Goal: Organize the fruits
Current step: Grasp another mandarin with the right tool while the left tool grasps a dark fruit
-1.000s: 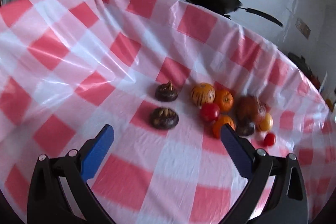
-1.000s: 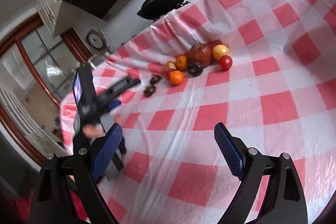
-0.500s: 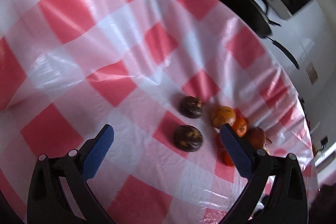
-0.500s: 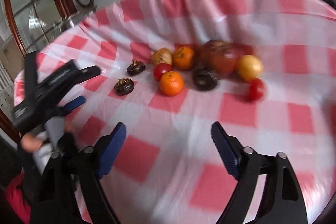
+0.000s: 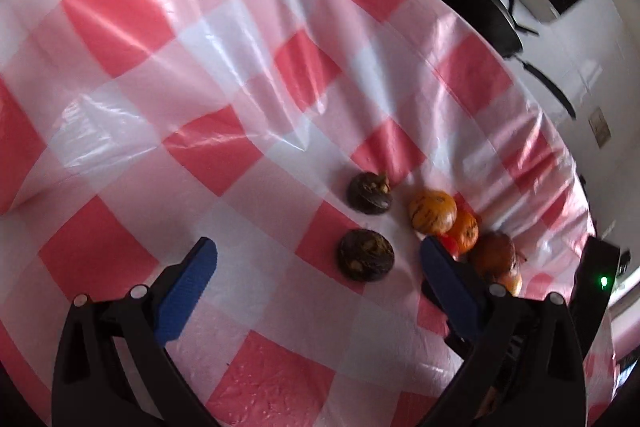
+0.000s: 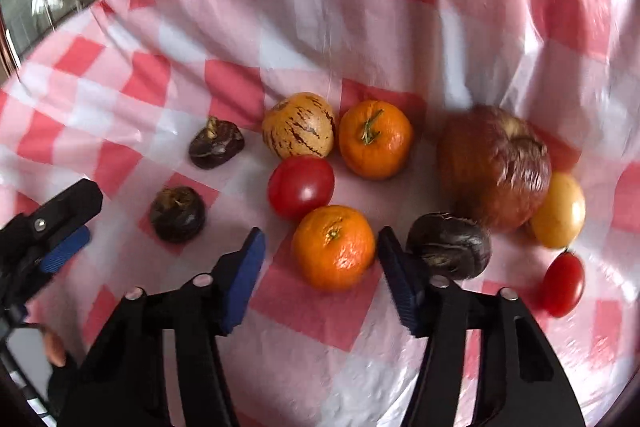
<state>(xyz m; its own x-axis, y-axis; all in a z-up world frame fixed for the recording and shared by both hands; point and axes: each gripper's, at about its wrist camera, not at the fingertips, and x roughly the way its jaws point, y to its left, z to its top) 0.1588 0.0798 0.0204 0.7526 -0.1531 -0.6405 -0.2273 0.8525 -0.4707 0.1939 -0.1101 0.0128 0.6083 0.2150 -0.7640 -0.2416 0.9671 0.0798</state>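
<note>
Your right gripper (image 6: 320, 251) is standing wide apart around the near orange (image 6: 333, 247), gripping nothing. Your left gripper (image 5: 316, 259) is gaping too, hovering near 2 dark fruits (image 5: 365, 255) on the checked tablecloth (image 5: 160, 75).

A black wok (image 5: 472, 3) sits beyond the red-checked tablecloth (image 5: 192, 75).
</note>
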